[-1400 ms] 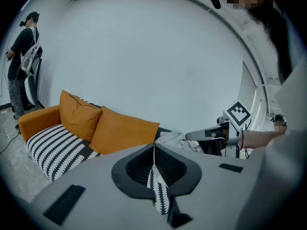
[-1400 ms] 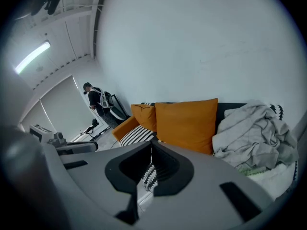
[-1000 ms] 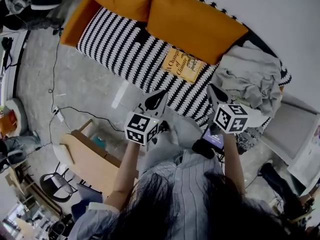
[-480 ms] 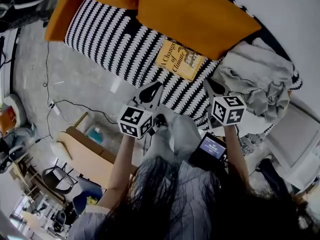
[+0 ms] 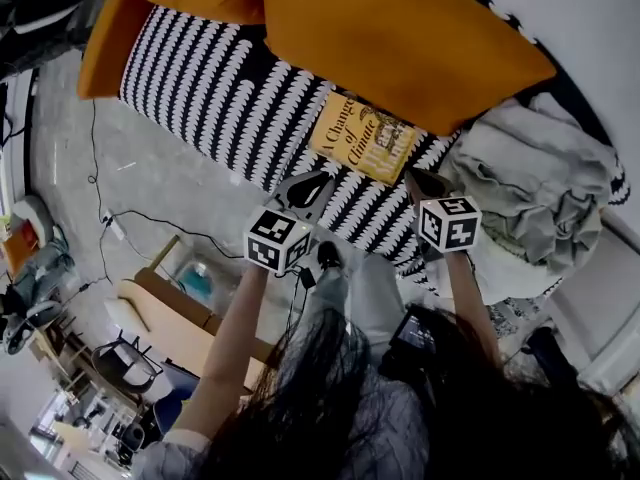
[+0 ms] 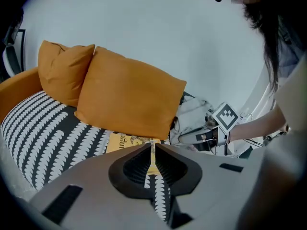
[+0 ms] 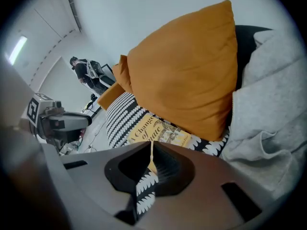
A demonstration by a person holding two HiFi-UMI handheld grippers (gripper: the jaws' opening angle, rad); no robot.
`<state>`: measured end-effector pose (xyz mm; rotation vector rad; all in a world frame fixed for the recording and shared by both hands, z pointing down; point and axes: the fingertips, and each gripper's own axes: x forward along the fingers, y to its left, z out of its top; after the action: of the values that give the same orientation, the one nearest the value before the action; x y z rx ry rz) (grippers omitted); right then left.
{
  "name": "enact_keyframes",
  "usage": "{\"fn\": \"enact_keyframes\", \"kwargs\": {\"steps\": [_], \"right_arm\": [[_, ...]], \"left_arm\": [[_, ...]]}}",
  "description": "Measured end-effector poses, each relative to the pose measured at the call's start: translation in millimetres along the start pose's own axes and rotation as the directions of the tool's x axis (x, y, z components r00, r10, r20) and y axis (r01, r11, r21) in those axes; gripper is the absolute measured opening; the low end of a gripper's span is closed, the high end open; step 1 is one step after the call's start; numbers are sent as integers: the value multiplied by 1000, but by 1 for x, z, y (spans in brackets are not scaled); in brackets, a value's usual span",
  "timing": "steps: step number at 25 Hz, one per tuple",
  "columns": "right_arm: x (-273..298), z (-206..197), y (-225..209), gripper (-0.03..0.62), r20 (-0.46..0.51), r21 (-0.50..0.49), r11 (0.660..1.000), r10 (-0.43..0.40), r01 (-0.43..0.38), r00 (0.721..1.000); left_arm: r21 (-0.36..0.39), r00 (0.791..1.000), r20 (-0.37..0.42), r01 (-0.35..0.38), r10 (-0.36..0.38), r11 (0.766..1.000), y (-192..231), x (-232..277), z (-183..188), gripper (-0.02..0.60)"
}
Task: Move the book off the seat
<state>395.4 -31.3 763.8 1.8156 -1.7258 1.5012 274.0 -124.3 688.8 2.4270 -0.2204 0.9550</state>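
Right now the book point(image 5: 362, 138), with its yellow cover up, lies flat on the black-and-white patterned seat point(image 5: 215, 88). Its far edge sits just at the foot of the big orange cushion point(image 5: 400, 38) that leans behind it. A second orange cushion point(image 6: 60, 71) stands further along on my left. A crumpled grey cloth point(image 5: 525, 183) is heaped on the seat to the right of the book, near it.

My left tongs point(image 6: 152, 145) are clenched with nothing between them, held over the seat's front edge on the near side of the book, pointing at it. My right tongs point(image 7: 151, 143) are clenched and empty too, near the book's right-hand corner, between the book and the grey cloth. Below the seat a thin cable point(image 5: 150, 218) trails across the grey floor point(image 5: 160, 178).
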Motion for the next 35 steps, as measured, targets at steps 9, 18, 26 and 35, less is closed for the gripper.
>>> {"fn": "enact_keyframes", "kwargs": {"steps": [9,18,26,35], "right_arm": [[45,-31,-29,20,-90,38,999,-6,9,996],[77,-55,-32,195,-155,214,971,146,-111,977],[95,-64,-51,264,-160,286,956,115,-66,980],[115,-57,-74,279,-143,370,929,43,13,989]], "left_arm": [[-59,983,-158,89,-97,994,34,48,-36,174],[-128,973,-226,7,-36,992,79,68,-61,204],[-231,948,-316,-102,25,968,114,89,-92,278],[-258,932,-361,-140,40,956,140,116,-98,322]]}}
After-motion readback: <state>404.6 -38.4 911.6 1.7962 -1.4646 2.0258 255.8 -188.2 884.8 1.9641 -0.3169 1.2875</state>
